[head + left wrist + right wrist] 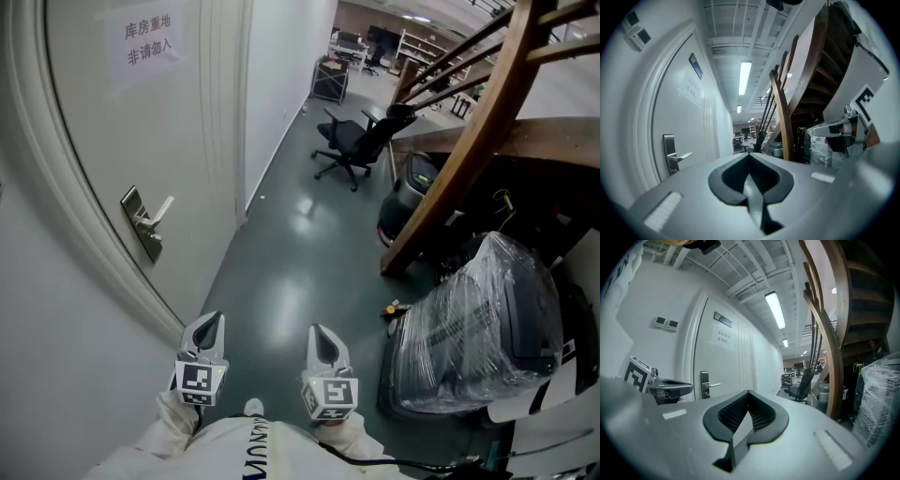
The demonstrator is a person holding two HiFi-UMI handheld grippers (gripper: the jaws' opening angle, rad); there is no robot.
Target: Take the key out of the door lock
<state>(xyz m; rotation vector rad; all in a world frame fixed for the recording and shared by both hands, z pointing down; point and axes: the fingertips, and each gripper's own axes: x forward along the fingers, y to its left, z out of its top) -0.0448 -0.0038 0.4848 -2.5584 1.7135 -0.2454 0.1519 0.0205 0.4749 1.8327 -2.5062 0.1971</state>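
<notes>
The white door [122, 122] stands at the left, with a metal lock plate [141, 227] and a lever handle [161, 210]. I cannot make out a key on the plate; it is too small to tell. My left gripper [210, 328] and right gripper [322, 341] hang low in front of me, well short of the door, both shut and empty. The left gripper view shows its tips [750, 154] meeting, with the lock plate [669, 151] far off to the left. In the right gripper view the jaws [748, 392] are closed and the lock plate [704, 384] lies ahead on the left.
A paper sign [150, 42] is stuck on the door. A black office chair [352, 145] stands down the corridor. To the right are a wooden staircase [469, 131], a floor-cleaning machine [408, 202] and a plastic-wrapped machine [483, 323]. A green floor [291, 262] lies ahead.
</notes>
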